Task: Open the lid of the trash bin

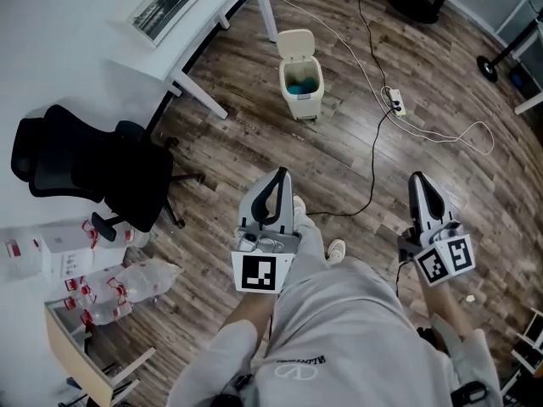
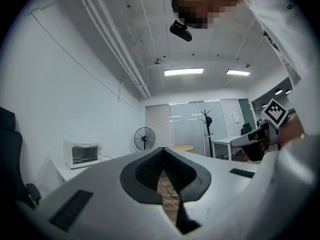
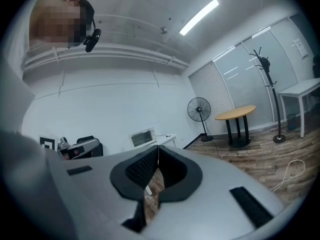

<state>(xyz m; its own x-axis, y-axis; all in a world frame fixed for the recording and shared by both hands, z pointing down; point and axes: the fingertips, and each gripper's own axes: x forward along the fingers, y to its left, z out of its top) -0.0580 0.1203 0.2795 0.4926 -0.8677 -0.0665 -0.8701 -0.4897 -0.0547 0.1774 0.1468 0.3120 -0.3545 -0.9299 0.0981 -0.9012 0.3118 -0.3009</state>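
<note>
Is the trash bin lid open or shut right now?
Open: the lid stands up behind the trash bin, and something teal shows inside.

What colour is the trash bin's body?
The trash bin is cream-white; the head view shows it best.

This is an office: a black swivel chair [image 1: 93,172] stands beside a white desk [image 1: 85,32] on wood-plank flooring [image 1: 254,142], where a power strip [image 1: 395,102] trails cables. Glass partitions [image 2: 200,126], a coat stand [image 3: 270,99], a round table [image 3: 236,114] and ceiling strip lights [image 2: 184,72] complete the room.
</note>
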